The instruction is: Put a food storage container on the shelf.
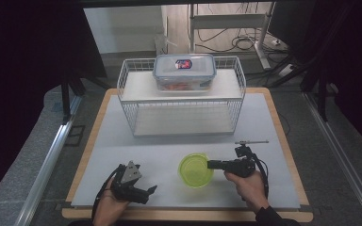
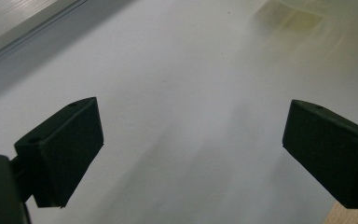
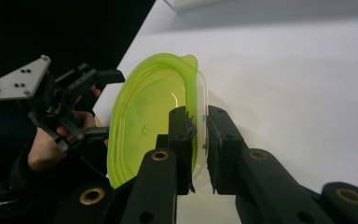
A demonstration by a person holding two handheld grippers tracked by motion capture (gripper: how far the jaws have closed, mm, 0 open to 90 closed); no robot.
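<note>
A round lime-green bowl (image 1: 195,170) with a clear rim sits on the pale mat near the table's front. In the right gripper view the green bowl (image 3: 144,121) stands tilted on its side in the picture. My right gripper (image 3: 198,116) is shut on its rim, one jaw inside and one outside. From above, the right gripper (image 1: 210,165) reaches the bowl from the right. My left gripper (image 1: 150,193) rests at the front left, apart from the bowl. Its jaws stand wide, and the left gripper (image 2: 193,144) has only bare mat between them.
A white wire rack (image 1: 181,96) stands at the back of the mat. On its upper shelf sits a clear lidded box (image 1: 184,70) with a blue rim and orange contents. The wooden table edge (image 1: 283,141) borders the mat.
</note>
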